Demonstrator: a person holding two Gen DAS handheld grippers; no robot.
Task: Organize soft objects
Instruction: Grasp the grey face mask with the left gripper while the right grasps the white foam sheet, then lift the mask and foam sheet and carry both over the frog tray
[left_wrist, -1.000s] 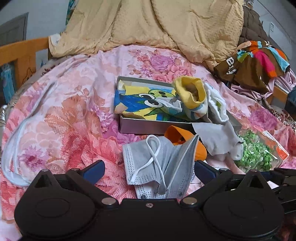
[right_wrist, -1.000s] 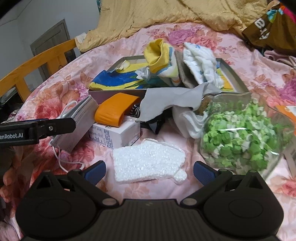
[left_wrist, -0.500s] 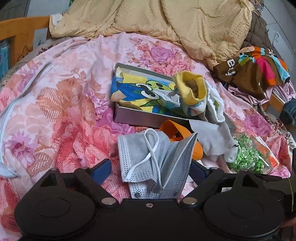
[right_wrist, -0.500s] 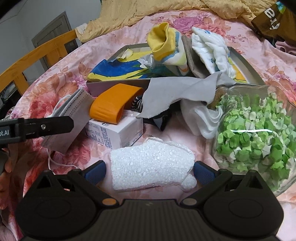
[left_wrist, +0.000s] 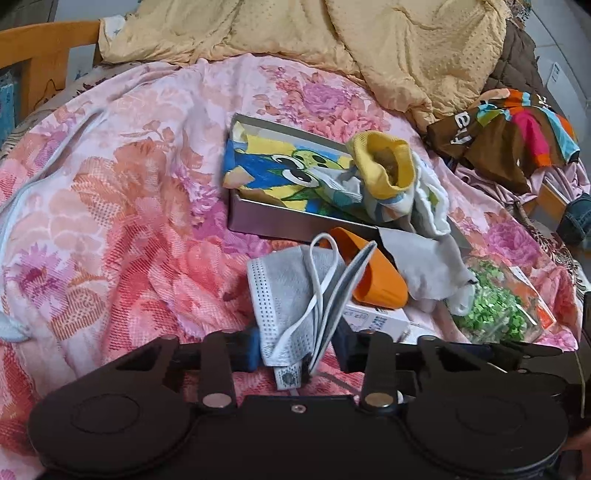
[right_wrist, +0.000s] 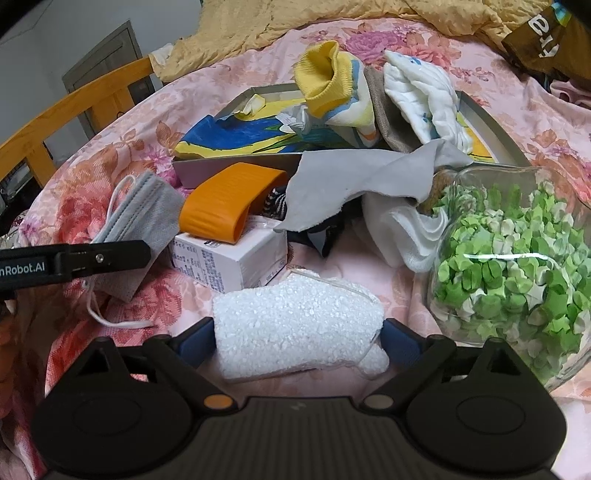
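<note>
Mask (left_wrist: 288, 295), grey, folded, ear loop dangling, pinched low down in the left claw (left_wrist: 297, 347). Blue pads (left_wrist: 251, 347) drawn close together, pressed in on the mask from both sides, folded edge fanning up and out above them. Seen from the right wrist too: black finger clamped across the mask's lower part, loop trailing onto the bed cover (left_wrist: 110, 221), pink and floral.

Over to the white foam piece (right_wrist: 295, 325), flat on the cover, sitting squarely inside the right claw (right_wrist: 297, 341). Fingers spread wide, blue pads (right_wrist: 195, 343) right up against the foam's left and right ends. Squeezing or merely touching: cannot tell.

Just beyond the foam, a small white carton (right_wrist: 229, 258), an orange curved plastic piece (right_wrist: 229, 199) resting on top of it, the mask just to its left. Grey cloth (right_wrist: 354, 184) draped over the near rim of the metal tray (left_wrist: 288, 221) and spilling toward the glass jar (right_wrist: 517, 266) of green paper stars on the right.

In the tray: a cartoon-print cloth, a yellow-cuffed sock (left_wrist: 384, 166) standing open, a white quilted cloth (right_wrist: 421, 96) beside it.

Further back, a yellow blanket (left_wrist: 406, 44) heaped across the bed, a brown striped garment (left_wrist: 509, 136) to the right, a wooden bed rail (right_wrist: 74, 107) at the left.
</note>
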